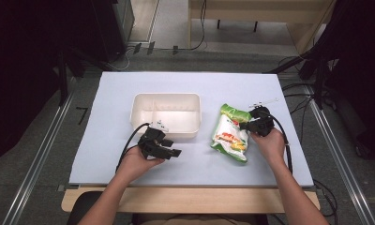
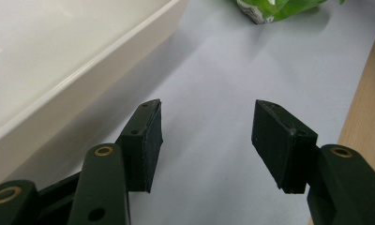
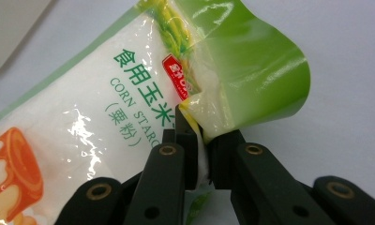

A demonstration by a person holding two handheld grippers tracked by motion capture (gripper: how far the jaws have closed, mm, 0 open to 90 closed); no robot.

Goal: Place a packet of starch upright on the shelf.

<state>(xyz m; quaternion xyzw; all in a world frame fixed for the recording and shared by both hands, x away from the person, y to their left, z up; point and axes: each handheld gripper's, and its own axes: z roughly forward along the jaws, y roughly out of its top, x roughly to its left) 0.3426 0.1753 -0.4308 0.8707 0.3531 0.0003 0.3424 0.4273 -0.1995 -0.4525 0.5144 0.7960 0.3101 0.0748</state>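
Corn starch bag (image 1: 229,133) lies lengthwise, green top away; right gripper (image 3: 202,154) jaws pinch its edge; left gripper (image 2: 206,140) jaws gape empty.

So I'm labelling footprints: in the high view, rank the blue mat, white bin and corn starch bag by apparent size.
1. blue mat, by far largest
2. white bin
3. corn starch bag, smallest, its edge pinched by the right gripper

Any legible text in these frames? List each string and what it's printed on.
"食用玉米" in green, on the corn starch bag; the line runs on behind the right gripper, which is shut on the bag's edge.
"CORN STARC", the last letters hidden by the jaws, same bag.
"(粟粉)", same bag.
Red logo patch on the bag: creased, unreadable.
White tray and left gripper: no text.
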